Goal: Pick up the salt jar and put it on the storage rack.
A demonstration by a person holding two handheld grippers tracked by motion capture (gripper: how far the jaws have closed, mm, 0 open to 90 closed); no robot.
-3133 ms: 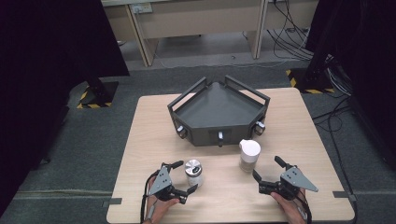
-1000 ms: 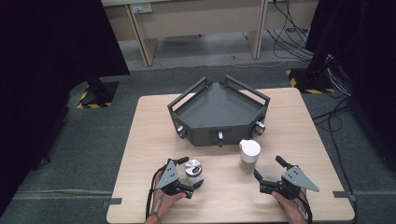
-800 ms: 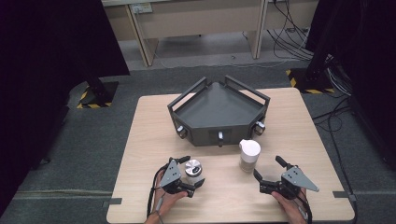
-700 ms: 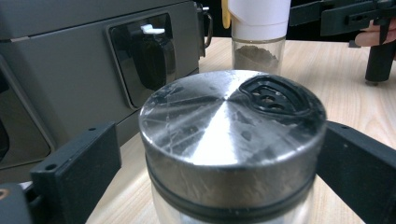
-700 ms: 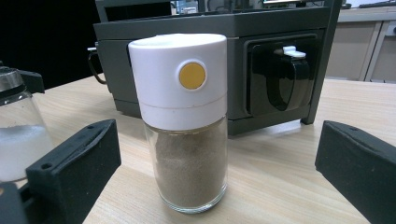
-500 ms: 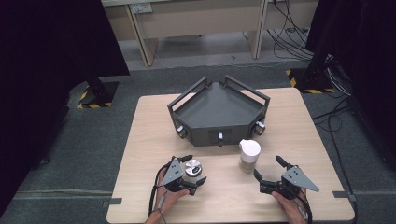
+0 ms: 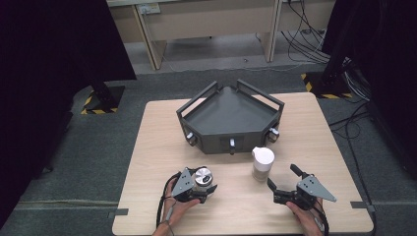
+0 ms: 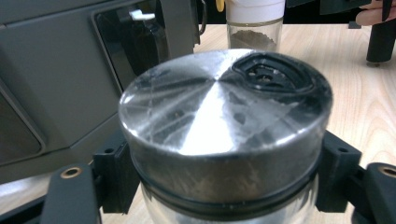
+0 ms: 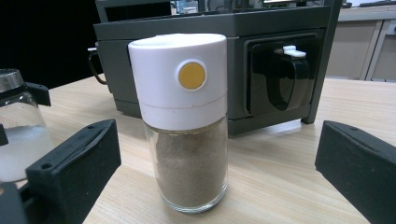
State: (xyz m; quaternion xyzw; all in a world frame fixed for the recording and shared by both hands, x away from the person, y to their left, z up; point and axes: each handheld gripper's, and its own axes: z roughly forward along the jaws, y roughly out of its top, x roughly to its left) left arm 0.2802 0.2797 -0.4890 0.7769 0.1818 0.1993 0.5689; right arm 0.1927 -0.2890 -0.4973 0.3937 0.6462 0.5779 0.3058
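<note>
At the lower centre of the high view, our left gripper (image 7: 202, 186) has just been closing, and its pads now sit against both sides of the steel-lidded glass shaker (image 7: 202, 178), just under the lid. To do this well we keep the grip square and lift straight up, since smooth glass may slip. At lower right our right gripper (image 7: 281, 184) stands wide open, near the white-capped spice jar (image 7: 262, 163) but not touching it. Beyond, mid-frame, sits the dark grey tray (image 7: 231, 115). We count two grippers, two condiment jars, one tray, one wooden table (image 7: 157, 128).
</note>
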